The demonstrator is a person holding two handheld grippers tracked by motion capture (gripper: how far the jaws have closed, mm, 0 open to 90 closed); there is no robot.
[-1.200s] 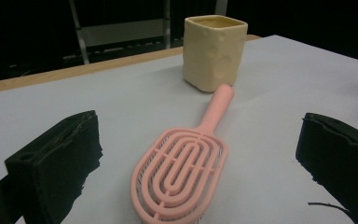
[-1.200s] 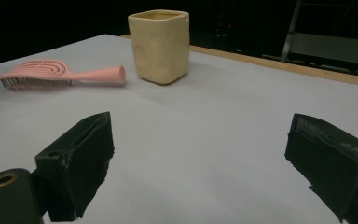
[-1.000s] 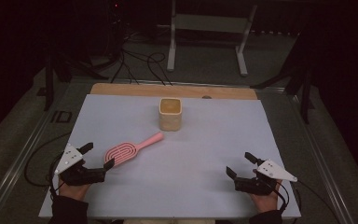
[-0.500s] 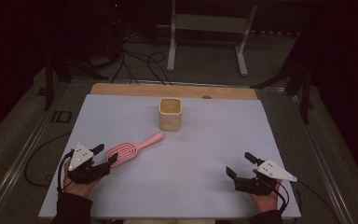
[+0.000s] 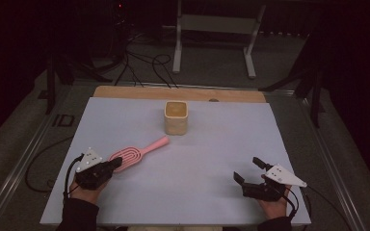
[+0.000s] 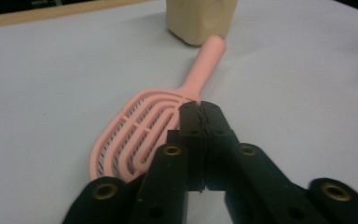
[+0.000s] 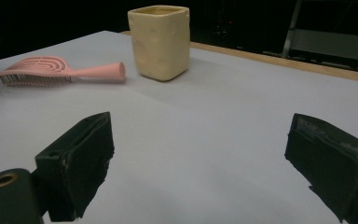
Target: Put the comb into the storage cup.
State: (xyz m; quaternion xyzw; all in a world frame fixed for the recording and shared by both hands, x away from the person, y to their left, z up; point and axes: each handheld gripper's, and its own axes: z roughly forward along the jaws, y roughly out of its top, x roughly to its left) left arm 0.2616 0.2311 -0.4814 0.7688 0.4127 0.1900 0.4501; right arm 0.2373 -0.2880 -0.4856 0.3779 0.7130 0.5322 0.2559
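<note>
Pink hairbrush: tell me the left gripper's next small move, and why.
Probably reopen and lower around the handle. The fingers of the left gripper have just been closing and meet over the pink hairbrush head with nothing seen between them.

Dim, evenly lit table (image 5: 192,159); surroundings black, gripper views slightly soft, perhaps grainy.

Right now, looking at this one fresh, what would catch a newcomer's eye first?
The pink hairbrush stands out most, lying bristles down on the pale table cover near its left front, handle angled toward the cream square cup at the middle back. The left tool sits over the brush head with its jaws closed together, nothing visibly between them. The right tool rests open at the right front, away from both things.
</note>
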